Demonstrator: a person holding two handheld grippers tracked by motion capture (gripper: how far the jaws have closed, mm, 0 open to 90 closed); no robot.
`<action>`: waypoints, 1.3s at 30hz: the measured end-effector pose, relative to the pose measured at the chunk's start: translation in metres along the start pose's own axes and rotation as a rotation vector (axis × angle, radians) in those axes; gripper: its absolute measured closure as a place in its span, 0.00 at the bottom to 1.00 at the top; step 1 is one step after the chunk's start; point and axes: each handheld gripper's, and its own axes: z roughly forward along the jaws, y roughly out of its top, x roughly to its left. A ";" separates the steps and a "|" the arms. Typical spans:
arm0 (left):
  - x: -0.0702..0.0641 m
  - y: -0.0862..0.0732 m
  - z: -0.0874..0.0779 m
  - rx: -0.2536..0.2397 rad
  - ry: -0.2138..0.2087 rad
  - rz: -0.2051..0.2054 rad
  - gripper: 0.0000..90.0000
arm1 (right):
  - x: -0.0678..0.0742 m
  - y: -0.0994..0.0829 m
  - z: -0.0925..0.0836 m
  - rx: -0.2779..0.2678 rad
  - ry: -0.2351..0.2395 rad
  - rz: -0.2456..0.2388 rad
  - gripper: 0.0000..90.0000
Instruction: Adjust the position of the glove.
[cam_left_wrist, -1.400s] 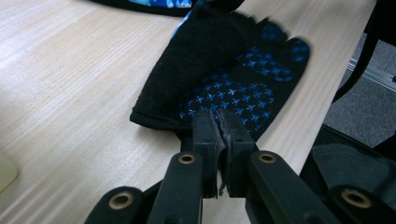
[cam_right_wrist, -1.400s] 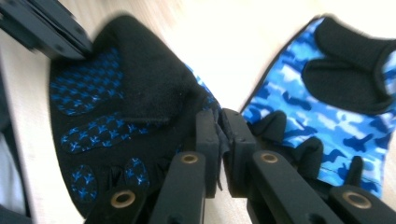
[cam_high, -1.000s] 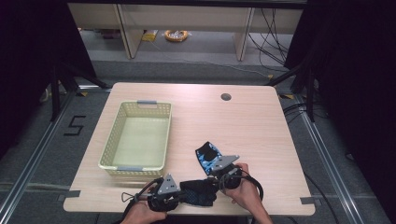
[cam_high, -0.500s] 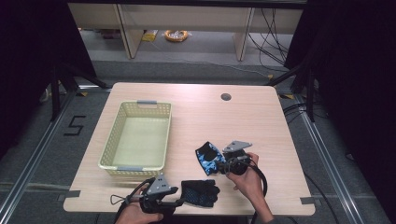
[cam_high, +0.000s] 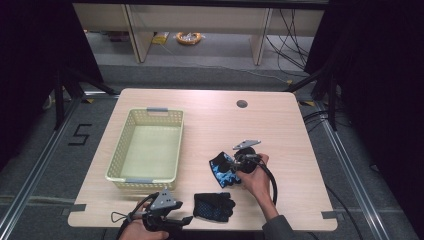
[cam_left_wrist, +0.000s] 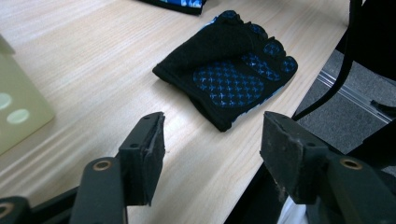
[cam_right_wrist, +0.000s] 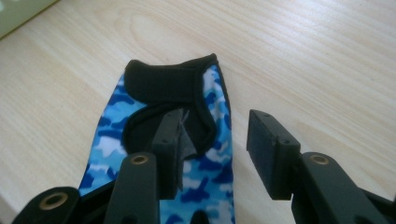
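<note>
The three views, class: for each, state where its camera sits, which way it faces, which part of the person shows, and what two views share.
High view: fixed above the person's side, facing forward and down on the table; both hands show, with the left claw and the right claw.
Left gripper view: rides the left claw, looking along its open black jaws at the black glove.
Right gripper view: rides the right claw, looking down on the camouflage glove.
Shared: the high and left gripper views both show the black glove and the basket.
</note>
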 end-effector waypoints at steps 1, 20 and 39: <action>0.000 0.000 0.000 0.005 0.002 -0.002 0.43 | -0.001 0.001 0.003 0.000 0.006 0.005 0.64; 0.007 -0.007 0.000 0.000 0.011 -0.052 0.38 | -0.012 0.002 0.016 -0.029 0.052 -0.048 0.97; 0.012 -0.006 -0.003 -0.016 0.024 -0.068 0.38 | 0.020 0.008 -0.082 -0.219 0.248 -0.226 0.97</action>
